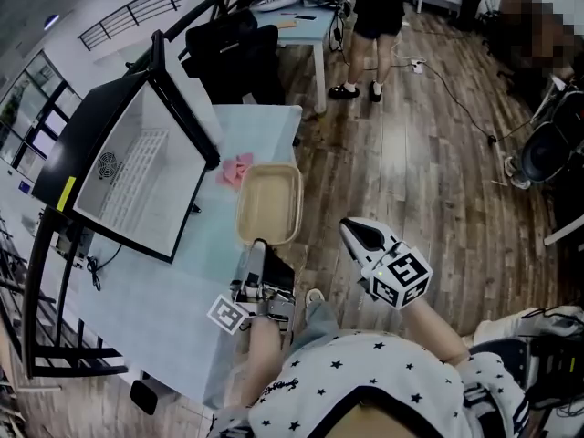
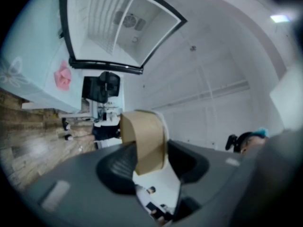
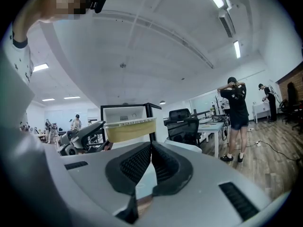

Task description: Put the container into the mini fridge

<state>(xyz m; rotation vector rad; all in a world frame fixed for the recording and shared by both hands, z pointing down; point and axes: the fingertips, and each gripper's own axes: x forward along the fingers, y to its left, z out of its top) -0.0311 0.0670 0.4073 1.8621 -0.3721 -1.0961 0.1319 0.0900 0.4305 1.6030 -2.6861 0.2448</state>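
A tan rectangular container [image 1: 270, 203] hangs open side up over the front edge of the light blue table [image 1: 173, 308]. My left gripper [image 1: 258, 245] is shut on its near rim; in the left gripper view the container's wall [image 2: 144, 136] sits clamped between both pads. The mini fridge [image 1: 137, 176] stands on the table at the left, door open, white inside empty [image 2: 120, 22]. My right gripper [image 1: 354, 233] floats to the right over the floor, shut and empty. From the right gripper [image 3: 151, 148], the container [image 3: 130, 129] shows ahead, in front of the fridge [image 3: 125, 112].
A pink cloth [image 1: 235, 169] lies on the table between fridge and container. A black office chair [image 1: 233, 53] stands behind the table. A person [image 1: 374, 26] stands on the wooden floor by a far desk [image 1: 306, 26]. A cable [image 1: 456, 99] runs across the floor.
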